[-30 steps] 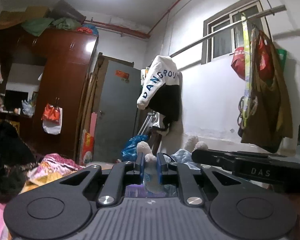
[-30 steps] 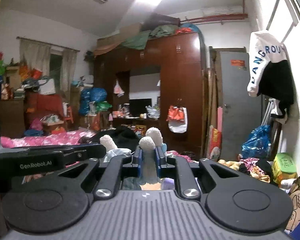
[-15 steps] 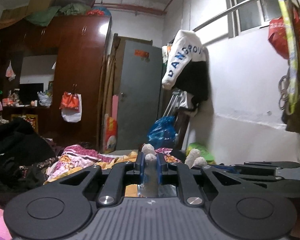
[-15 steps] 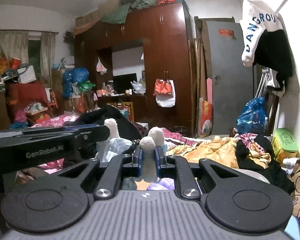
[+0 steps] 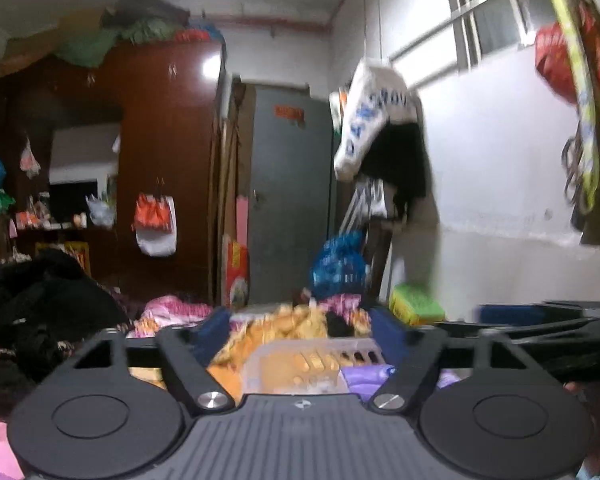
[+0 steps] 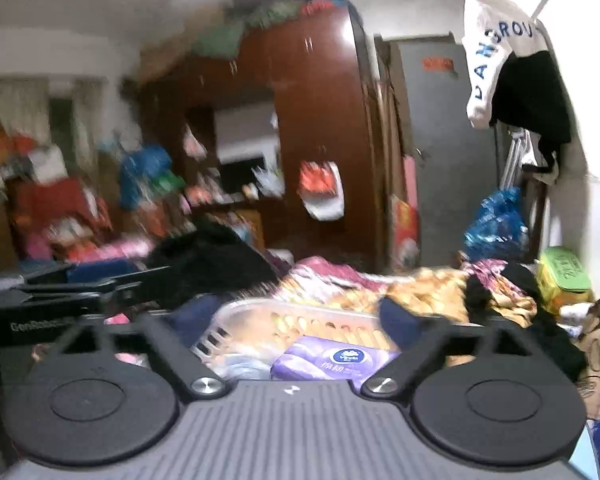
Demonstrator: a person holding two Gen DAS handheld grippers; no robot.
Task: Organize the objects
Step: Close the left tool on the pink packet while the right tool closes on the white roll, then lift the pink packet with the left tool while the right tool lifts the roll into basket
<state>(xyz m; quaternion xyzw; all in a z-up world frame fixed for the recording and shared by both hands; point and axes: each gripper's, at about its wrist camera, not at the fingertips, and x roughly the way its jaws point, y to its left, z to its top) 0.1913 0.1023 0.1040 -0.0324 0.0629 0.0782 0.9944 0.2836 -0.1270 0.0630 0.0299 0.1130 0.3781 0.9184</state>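
Both grippers are open and empty, side by side above a white slotted plastic basket [image 5: 300,350] that lies on the cluttered bed. My left gripper [image 5: 300,326] has its blue fingertips spread wide over the basket. My right gripper [image 6: 296,322] is also spread wide over the basket [image 6: 260,314]. A purple tissue pack [image 6: 332,358] lies in the basket, and it also shows in the left wrist view [image 5: 376,374]. The plush toy held earlier is not clearly visible; something pale [image 6: 240,362] lies in the basket, too blurred to identify.
The bed holds an orange-yellow blanket [image 6: 432,292], black clothes [image 6: 208,260] and pink fabric [image 5: 172,308]. A green box [image 6: 564,276] sits by the right wall. A brown wardrobe [image 5: 160,160] and a grey door [image 5: 292,200] stand behind. The right gripper's body shows at the left view's right edge [image 5: 540,328].
Both grippers opened and let go of the white plush toy they held together. Both views tilted down, bringing the basket and tissue pack into sight.
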